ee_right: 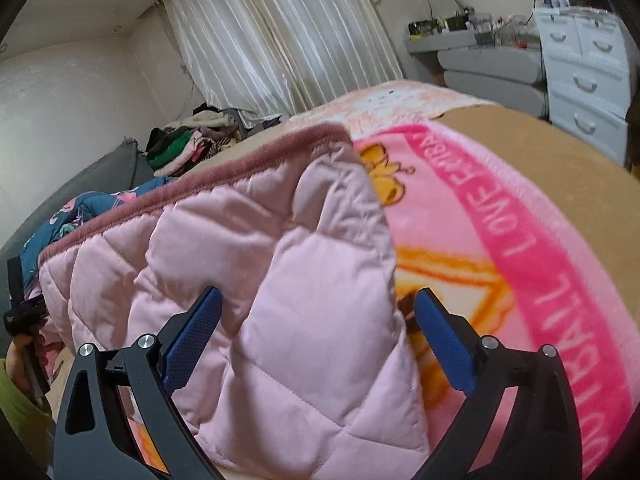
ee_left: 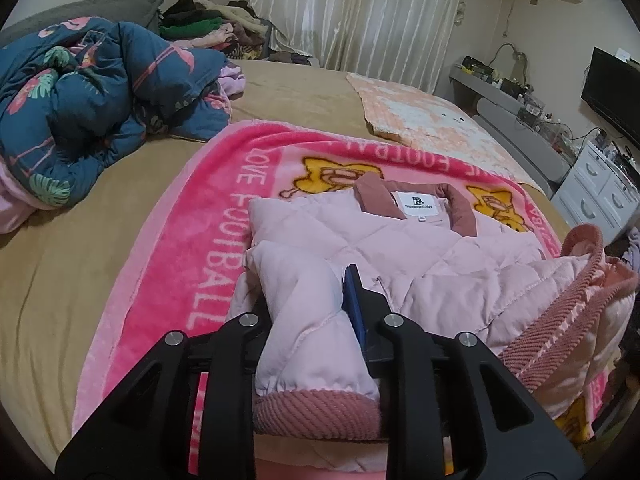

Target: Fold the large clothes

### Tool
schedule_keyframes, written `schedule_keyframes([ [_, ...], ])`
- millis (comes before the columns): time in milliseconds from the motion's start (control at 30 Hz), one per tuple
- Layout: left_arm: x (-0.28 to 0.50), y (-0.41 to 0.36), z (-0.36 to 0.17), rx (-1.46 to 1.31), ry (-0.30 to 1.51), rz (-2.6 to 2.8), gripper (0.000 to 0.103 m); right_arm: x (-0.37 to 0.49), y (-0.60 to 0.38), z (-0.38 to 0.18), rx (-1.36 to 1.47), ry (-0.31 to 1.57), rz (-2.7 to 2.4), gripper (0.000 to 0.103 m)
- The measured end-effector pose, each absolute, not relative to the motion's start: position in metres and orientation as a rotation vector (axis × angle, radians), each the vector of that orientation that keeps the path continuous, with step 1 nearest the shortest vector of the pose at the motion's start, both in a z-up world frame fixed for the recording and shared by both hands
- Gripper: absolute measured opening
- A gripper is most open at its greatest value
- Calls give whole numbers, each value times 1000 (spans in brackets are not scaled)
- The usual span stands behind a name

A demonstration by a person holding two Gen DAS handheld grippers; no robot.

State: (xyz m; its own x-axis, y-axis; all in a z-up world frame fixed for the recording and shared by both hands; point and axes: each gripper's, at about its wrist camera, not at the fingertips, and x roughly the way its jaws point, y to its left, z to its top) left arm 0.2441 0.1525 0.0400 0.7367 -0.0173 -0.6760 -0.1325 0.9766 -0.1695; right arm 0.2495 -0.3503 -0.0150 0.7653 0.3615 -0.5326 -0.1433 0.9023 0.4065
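Observation:
A pale pink quilted jacket point(ee_left: 400, 248) with a dusty-rose collar point(ee_left: 416, 204) lies on a pink "LOVE FOOTBALL" blanket point(ee_left: 224, 216). My left gripper point(ee_left: 308, 292) is shut on a sleeve folded over the jacket's front. The sleeve's ribbed cuff point(ee_left: 316, 412) sits between the gripper's arms; one blue pad point(ee_left: 354, 300) shows, the other is hidden by fabric. In the right wrist view, my right gripper point(ee_right: 318, 294) stands wide open around a raised fold of the jacket point(ee_right: 260, 240). Its pads point(ee_right: 440, 344) do not press the fabric.
A bundled blue flamingo duvet point(ee_left: 80, 112) lies on the tan bed sheet point(ee_left: 60, 280) at left, and a pile of clothes point(ee_left: 208, 24) sits behind it. A peach towel point(ee_left: 432, 120) lies at the far right of the bed. White drawers point(ee_left: 600, 192) and a TV point(ee_left: 612, 92) stand beyond it.

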Motion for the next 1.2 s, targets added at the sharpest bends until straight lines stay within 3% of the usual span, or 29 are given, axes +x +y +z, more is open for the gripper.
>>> schedule_keyframes([
  [33,243,153,39,-219,737,61,19,250,-346,-18,345,649,279,86],
  [100,240,153,40,-235,723,51,28,253,-335,-23,266,661,235,57],
  [133,236,153,42,-250,708,40,33,255,-330,-25,232,673,226,49],
  [167,233,152,45,-262,698,27,45,256,-328,-27,221,681,224,40],
  [200,229,151,48,-271,687,13,57,257,-328,-30,224,686,214,36],
  [333,214,140,64,-247,642,9,73,256,-329,-31,229,673,193,31],
  [367,205,138,72,-229,608,19,83,255,-330,-31,225,669,192,31],
  [500,175,139,94,-163,503,57,92,251,-332,-28,228,650,186,31],
  [633,176,158,79,-136,542,140,93,252,-341,-28,277,654,196,41],
  [767,205,176,24,-114,705,165,93,245,-343,-25,304,641,225,67],
  [967,223,183,-22,-157,813,70,93,227,-342,-24,258,645,238,83],
  [1067,231,175,-25,-125,810,21,93,223,-346,-33,280,668,214,81],
  [1100,234,173,-25,-118,807,6,93,223,-346,-35,289,668,221,72],
  [1133,237,170,-25,-112,796,-12,90,224,-345,-36,290,672,222,70],
  [1167,239,167,-25,-112,793,-27,73,224,-343,-36,278,668,212,62],
  [1200,240,164,-25,-110,790,-29,62,224,-342,-36,272,665,217,51],
])
